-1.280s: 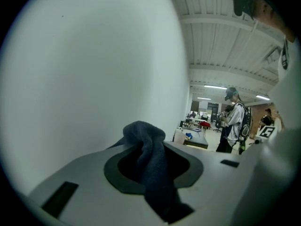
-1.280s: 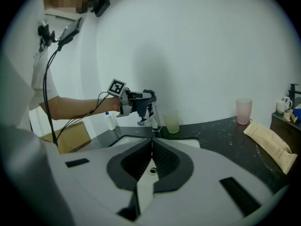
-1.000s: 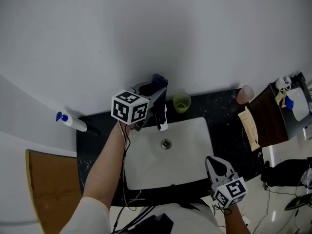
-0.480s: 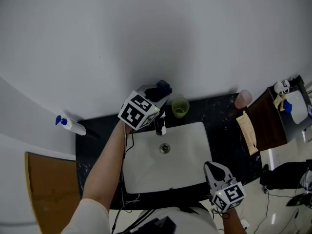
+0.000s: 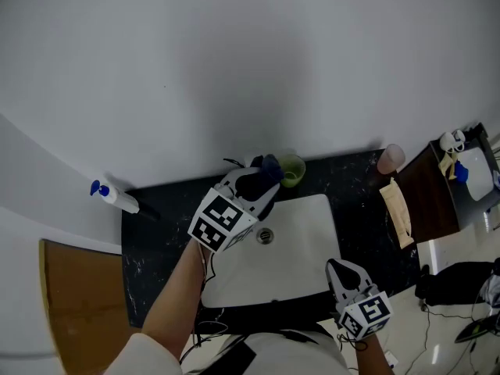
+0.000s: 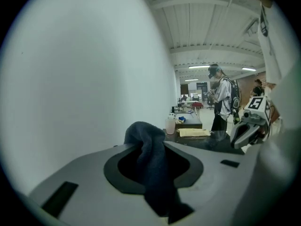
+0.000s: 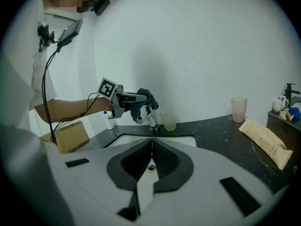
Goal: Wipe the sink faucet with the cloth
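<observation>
A dark blue cloth [image 6: 151, 160] sticks out from between the jaws of my left gripper [image 6: 153, 147], which is shut on it. In the head view the left gripper [image 5: 262, 180] lies over the back edge of the white sink [image 5: 305, 244], and the cloth [image 5: 270, 166] bunches at its tip, hiding the faucet. The right gripper view shows the chrome faucet [image 7: 152, 120] just under the cloth [image 7: 146, 98] and the left gripper [image 7: 128, 100]. My right gripper [image 5: 348, 274] hovers at the sink's front right corner, its jaws [image 7: 151, 147] shut with nothing between them.
On the black counter [image 5: 359, 198] stand a green cup [image 5: 292, 170] beside the faucet and a pink cup [image 5: 391, 158] at the right, with a beige packet [image 5: 398, 205] nearby. A spray bottle [image 5: 113, 195] lies at the left, above a cardboard box [image 5: 82, 303].
My left gripper has swung right and toward me with the cloth, rolling as it went, and now covers the faucet in the head view. The right gripper has stayed put.
</observation>
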